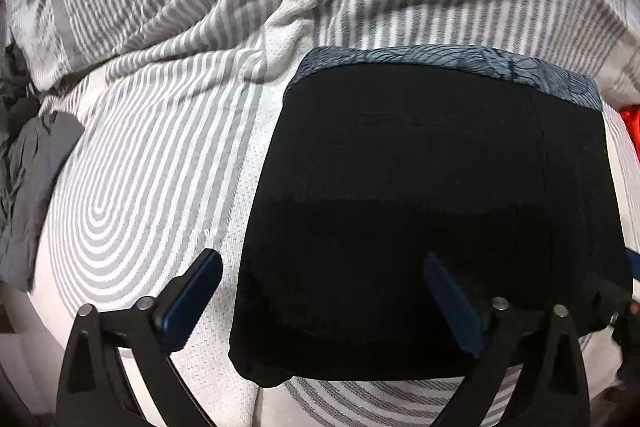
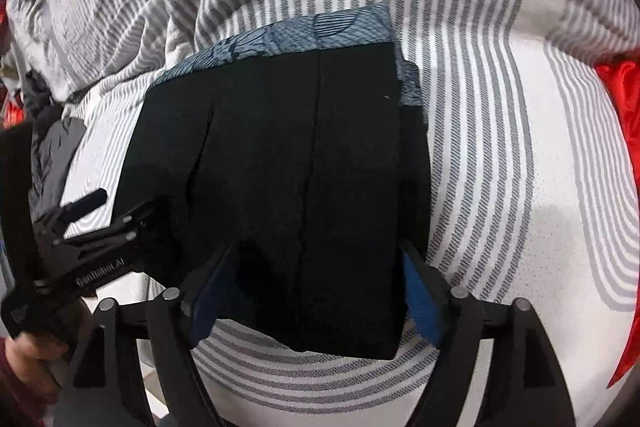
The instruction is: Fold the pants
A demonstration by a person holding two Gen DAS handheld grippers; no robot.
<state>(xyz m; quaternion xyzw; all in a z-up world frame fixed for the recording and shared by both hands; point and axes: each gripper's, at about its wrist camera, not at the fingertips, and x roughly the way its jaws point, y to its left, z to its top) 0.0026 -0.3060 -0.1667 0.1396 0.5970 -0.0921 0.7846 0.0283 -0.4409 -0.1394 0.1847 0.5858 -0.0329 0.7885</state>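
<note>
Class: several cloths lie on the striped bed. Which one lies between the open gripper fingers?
The black pants, folded into a block with a blue patterned band at the far end. The grey garment and red cloth lie off at the edges.

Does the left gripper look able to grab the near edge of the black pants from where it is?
Probably yes: the left gripper is open, and the black pants have nothing lying on them.
</note>
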